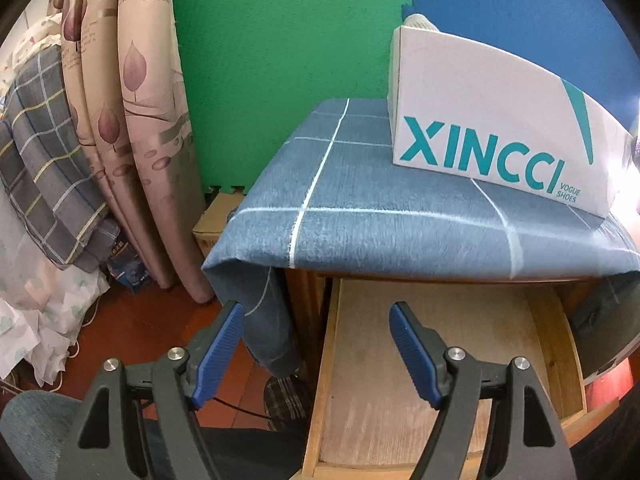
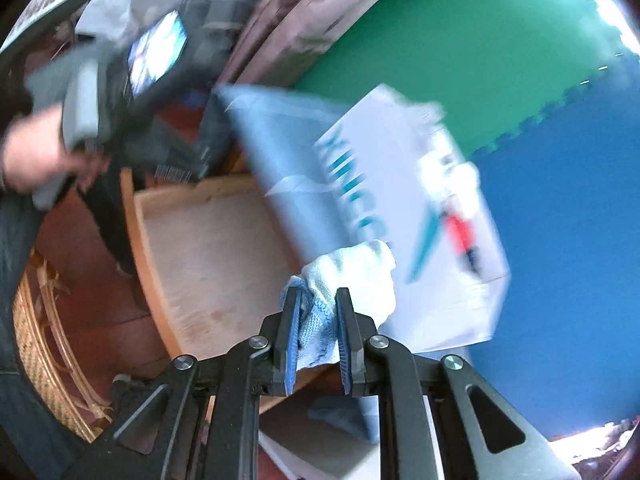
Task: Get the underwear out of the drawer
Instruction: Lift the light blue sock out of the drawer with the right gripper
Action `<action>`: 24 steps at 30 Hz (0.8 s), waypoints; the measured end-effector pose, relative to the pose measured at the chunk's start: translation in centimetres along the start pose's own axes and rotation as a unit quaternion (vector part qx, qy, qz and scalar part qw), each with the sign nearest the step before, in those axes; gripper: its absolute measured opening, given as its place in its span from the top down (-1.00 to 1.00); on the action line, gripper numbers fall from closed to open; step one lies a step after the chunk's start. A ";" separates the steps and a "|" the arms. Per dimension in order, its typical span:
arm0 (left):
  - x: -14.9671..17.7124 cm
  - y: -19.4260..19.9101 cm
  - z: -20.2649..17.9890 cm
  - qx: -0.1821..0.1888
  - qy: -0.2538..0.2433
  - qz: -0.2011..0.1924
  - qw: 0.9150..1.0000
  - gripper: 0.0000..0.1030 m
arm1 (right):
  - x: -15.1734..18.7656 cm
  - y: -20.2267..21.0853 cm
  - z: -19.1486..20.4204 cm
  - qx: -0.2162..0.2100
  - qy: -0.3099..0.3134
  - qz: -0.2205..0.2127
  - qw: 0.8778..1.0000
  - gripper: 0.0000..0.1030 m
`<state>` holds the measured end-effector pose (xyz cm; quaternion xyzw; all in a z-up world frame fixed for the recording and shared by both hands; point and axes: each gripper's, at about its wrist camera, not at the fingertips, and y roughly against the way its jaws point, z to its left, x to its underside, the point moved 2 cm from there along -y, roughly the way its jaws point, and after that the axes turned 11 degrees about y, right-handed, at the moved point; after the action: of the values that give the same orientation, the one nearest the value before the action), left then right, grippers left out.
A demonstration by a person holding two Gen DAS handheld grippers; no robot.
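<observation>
R gripper clamped on pale blue underwear, above open drawer; L gripper wide apart, holding nothing.

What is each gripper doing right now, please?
Left gripper: open, holding nothing, above the drawer.
Right gripper: shut on the underwear.
</observation>
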<state>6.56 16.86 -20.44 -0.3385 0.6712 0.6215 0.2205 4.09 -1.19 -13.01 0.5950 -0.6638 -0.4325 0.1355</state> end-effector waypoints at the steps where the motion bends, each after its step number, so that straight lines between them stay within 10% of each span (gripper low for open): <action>1: 0.1 0.0 0.1 0.002 0.002 0.000 1.000 -0.50 | -0.2 2.0 -1.7 0.008 -0.004 -0.004 1.000 0.72; 13: 0.2 -0.6 0.6 0.013 0.021 0.004 1.000 -0.50 | -5.1 8.6 -10.7 0.122 0.030 -0.003 0.992 0.71; 24: 0.0 -0.4 1.0 0.009 0.026 -0.002 1.000 -0.50 | -5.8 6.4 -6.6 0.004 -0.010 -0.034 0.999 0.71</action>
<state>6.77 17.84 -20.85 -0.3535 0.6819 0.6059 0.2073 5.81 0.86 -2.47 0.6134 -0.6462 -0.4399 0.1119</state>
